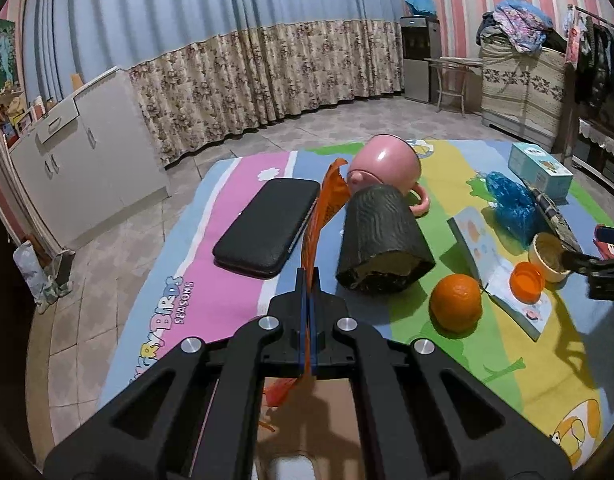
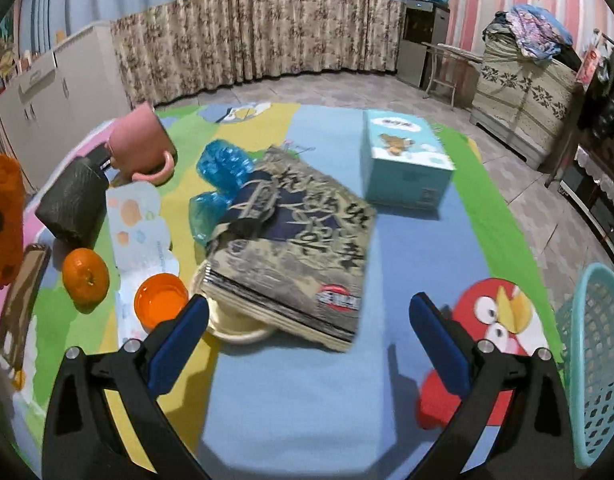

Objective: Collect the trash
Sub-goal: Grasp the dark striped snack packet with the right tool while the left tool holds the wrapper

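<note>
At the far left of the right wrist view the orange wrapper [image 2: 3,216] hangs in the left gripper [image 1: 309,280], whose jaws are pressed together on it; from that gripper's own camera the strip's long axis runs up toward twelve o'clock, so this piece is already secured. Moving right, the orange cap [image 2: 160,300] lies touching the left finger of the right gripper [image 2: 309,320], at about nine o'clock from the gap, and the crumpled blue plastic [image 2: 221,184] sits beyond the book [image 2: 295,240], near eleven o'clock. The right gripper's jaws stand spread and empty. The teal basket [image 2: 595,360] waits at three o'clock, nearer the right hand.
</note>
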